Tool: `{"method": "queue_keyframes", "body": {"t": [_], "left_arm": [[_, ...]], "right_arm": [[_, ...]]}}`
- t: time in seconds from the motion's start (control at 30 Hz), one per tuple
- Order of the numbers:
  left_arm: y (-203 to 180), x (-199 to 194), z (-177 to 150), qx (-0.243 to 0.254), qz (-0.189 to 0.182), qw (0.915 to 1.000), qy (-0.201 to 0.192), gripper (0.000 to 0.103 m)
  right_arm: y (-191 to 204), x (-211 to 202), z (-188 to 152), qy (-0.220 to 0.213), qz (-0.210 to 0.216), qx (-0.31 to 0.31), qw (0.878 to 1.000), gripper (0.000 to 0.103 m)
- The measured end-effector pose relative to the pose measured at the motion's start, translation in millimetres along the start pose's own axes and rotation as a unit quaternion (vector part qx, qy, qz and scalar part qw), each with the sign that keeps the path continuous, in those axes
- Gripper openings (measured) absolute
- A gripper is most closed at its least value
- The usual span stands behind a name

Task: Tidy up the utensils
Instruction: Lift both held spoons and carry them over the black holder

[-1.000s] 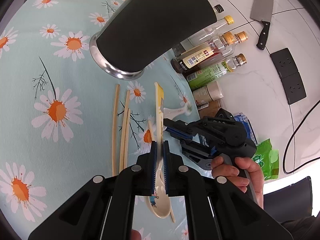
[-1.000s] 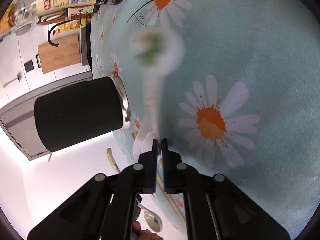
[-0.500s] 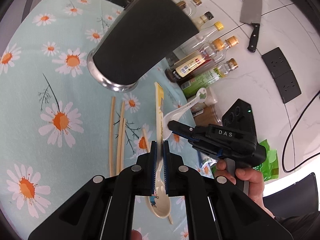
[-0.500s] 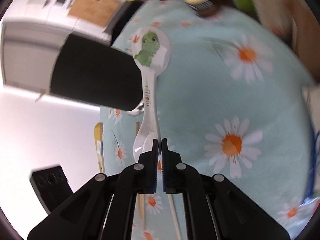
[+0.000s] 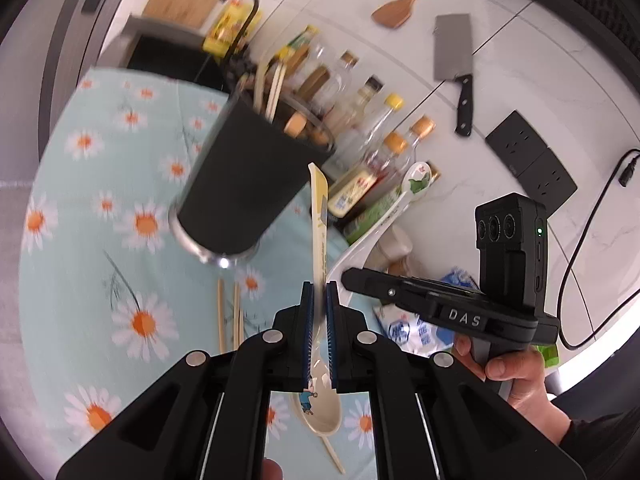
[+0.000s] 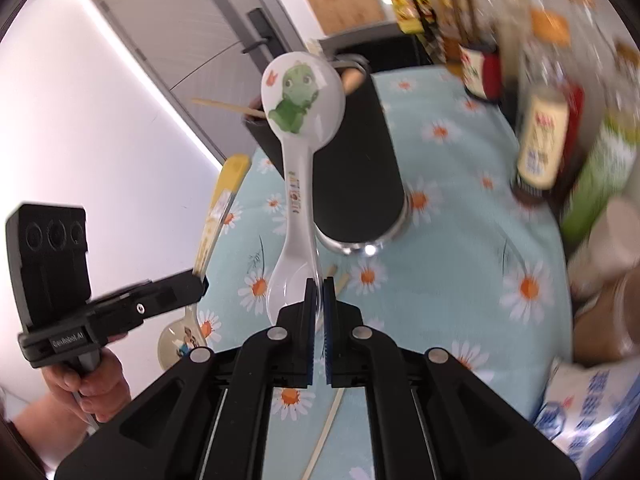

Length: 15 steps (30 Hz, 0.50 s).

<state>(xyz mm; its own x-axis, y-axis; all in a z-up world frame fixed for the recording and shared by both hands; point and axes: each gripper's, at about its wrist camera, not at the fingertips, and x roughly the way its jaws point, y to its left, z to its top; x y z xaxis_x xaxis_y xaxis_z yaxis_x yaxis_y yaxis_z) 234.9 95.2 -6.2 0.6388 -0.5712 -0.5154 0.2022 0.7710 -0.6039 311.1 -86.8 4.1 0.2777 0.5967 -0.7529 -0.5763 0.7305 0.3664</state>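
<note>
My left gripper (image 5: 319,300) is shut on a cream and yellow soup spoon (image 5: 320,216), handle pointing up, bowl (image 5: 320,408) hanging below the fingers. My right gripper (image 6: 319,292) is shut on a white spoon with a green dinosaur print (image 6: 298,128), held upright above the cloth; it also shows in the left wrist view (image 5: 384,216). The black utensil cup (image 5: 248,184) stands just beyond both spoons and holds chopsticks and wooden handles; it shows in the right wrist view (image 6: 360,184) too. Loose chopsticks (image 5: 228,312) lie on the daisy tablecloth (image 5: 92,240).
Several sauce bottles (image 5: 372,152) stand behind the cup at the cloth's edge. A cleaver (image 5: 456,64) and a wooden spatula (image 5: 404,8) hang on the white wall. A blue and white packet (image 6: 588,404) lies at the right. Another chopstick (image 6: 326,432) lies under my right gripper.
Both grippers have lifted and tilted their spoons up from the cloth. The cup now appears upright beyond them, with its open top in view.
</note>
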Motion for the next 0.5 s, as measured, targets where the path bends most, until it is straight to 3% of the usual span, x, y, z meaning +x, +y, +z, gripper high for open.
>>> {"method": "queue_keyframes", "body": {"t": [0.5], "left_arm": [[-39,-17,56,0.065,0.065,0.989,-0.116,0.005]], "right_arm": [[20,-23,65,-0.066,-0.014,-0.04,0.997,0.004]]}}
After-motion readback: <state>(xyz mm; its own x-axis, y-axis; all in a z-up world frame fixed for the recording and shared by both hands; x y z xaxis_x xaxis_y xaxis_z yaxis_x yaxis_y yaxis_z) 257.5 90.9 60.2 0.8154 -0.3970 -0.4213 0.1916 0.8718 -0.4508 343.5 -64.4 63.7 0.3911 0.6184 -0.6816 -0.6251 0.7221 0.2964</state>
